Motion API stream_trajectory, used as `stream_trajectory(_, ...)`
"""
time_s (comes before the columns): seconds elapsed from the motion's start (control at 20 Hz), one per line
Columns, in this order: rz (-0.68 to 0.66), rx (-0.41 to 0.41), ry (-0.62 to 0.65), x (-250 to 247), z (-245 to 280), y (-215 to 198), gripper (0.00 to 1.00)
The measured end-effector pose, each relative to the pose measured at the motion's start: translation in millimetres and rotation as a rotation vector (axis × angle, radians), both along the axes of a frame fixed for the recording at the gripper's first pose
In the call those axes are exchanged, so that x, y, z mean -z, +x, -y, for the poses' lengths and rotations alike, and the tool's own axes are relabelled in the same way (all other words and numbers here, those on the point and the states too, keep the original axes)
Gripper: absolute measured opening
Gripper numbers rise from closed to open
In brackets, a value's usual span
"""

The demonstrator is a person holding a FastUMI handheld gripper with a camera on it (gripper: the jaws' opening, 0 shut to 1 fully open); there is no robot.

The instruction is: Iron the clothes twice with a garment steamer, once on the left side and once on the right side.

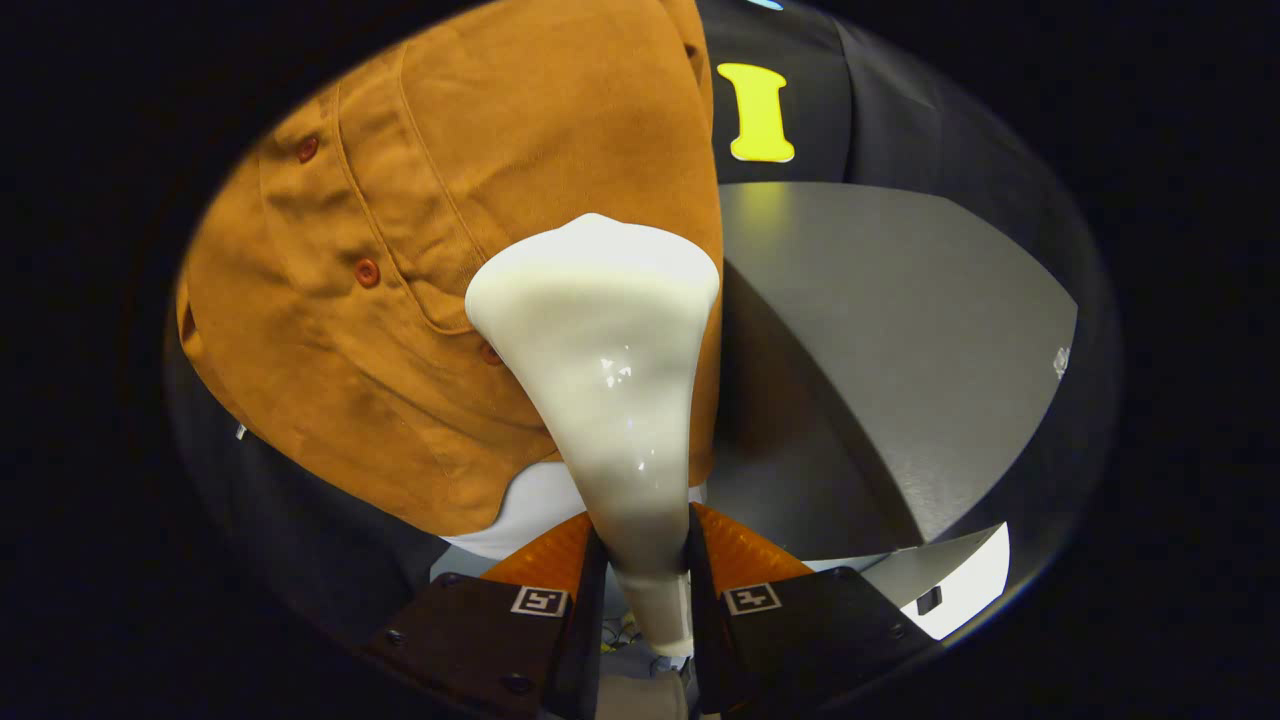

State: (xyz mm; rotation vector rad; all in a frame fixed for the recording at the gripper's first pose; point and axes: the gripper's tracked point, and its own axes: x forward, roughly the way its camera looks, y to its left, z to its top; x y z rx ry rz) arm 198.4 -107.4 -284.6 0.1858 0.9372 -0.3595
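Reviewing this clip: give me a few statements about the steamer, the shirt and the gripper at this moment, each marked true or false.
1. The hand-held gripper is shut on the steamer. True.
2. The steamer's wide head lies against the orange shirt. True.
3. The shirt is blue. False: it is orange-brown.
4. The shirt has buttons on it. True.
5. The steamer lies flat on a table, away from the fingers. False: its narrow handle sits between the fingers.
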Motion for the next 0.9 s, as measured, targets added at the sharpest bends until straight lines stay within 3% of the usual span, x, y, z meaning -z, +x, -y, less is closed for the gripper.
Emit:
stream_trajectory(0.25, 0.222, -0.046, -0.061, -59.6, -12.4, 19.5, 0.42)
stream_trajectory(0.55, 0.441, -0.225, -0.075, -129.9, -77.7, 41.4, 0.42)
stream_trajectory(0.9, 0.478, -0.345, -0.045, -147.3, -136.7, 40.1, 0.41)
